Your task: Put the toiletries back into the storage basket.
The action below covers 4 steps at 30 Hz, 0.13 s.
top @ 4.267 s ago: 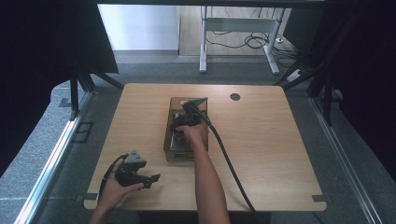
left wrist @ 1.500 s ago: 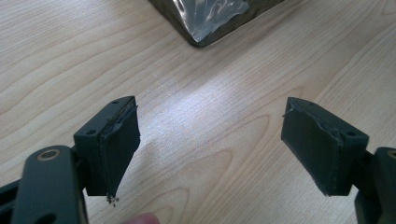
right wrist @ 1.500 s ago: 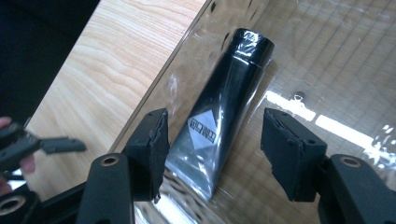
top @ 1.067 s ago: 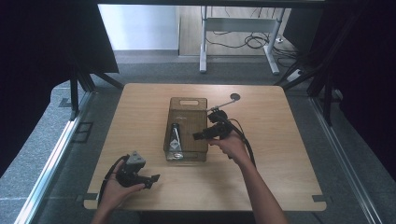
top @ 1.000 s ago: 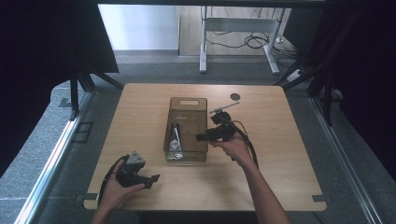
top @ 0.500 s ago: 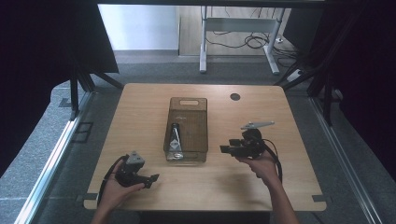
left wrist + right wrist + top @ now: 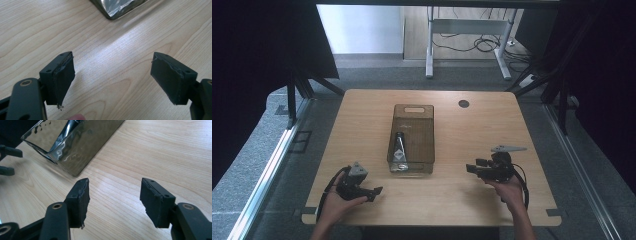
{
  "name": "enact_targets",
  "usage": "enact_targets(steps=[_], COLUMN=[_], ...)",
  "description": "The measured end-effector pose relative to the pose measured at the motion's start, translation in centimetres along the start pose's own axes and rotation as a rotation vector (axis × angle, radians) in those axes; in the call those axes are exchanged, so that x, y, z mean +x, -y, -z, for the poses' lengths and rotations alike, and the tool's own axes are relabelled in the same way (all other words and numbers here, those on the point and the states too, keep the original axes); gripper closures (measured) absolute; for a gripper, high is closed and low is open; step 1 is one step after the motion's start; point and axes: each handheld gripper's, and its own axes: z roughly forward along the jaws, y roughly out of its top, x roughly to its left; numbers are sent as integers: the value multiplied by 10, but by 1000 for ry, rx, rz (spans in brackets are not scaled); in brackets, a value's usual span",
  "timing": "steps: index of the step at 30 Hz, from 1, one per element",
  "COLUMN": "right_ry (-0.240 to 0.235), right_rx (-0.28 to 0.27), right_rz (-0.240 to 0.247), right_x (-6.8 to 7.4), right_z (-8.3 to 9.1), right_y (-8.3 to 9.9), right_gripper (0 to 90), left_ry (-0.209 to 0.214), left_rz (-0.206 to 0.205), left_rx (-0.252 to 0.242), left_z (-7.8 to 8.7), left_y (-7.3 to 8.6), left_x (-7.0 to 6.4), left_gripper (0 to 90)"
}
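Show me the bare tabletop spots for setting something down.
Free: the table left of the bin, and right of it up to the round hole. Crowded: the near corners, by the left hand-held gripper and right hand-held gripper.

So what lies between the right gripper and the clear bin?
Nothing: in the high view, bare wooden table separates the right gripper from the clear bin. The right gripper view shows bare wood too.

— What lies under the jaws?
— A pale wooden table (image 7: 512, 125), bare grain between both pairs.
— Anything further off?
— A dark round hole (image 7: 463, 103), well apart from the jaws. Beyond it, a white desk frame (image 7: 430, 45) and floor cables (image 7: 477, 44).
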Motion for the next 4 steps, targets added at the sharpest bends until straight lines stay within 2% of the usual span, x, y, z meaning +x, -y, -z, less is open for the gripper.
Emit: enact_targets(steps=[4], right_ry=[3], right_rx=[-19], right_rz=[7], right_x=[2], right_z=[3], right_y=[0], right_gripper=[389], left_ry=[-2], left_rz=[4], left_rx=[-7], left_z=[2], left_y=[0], left_x=[1], left_gripper=[197])
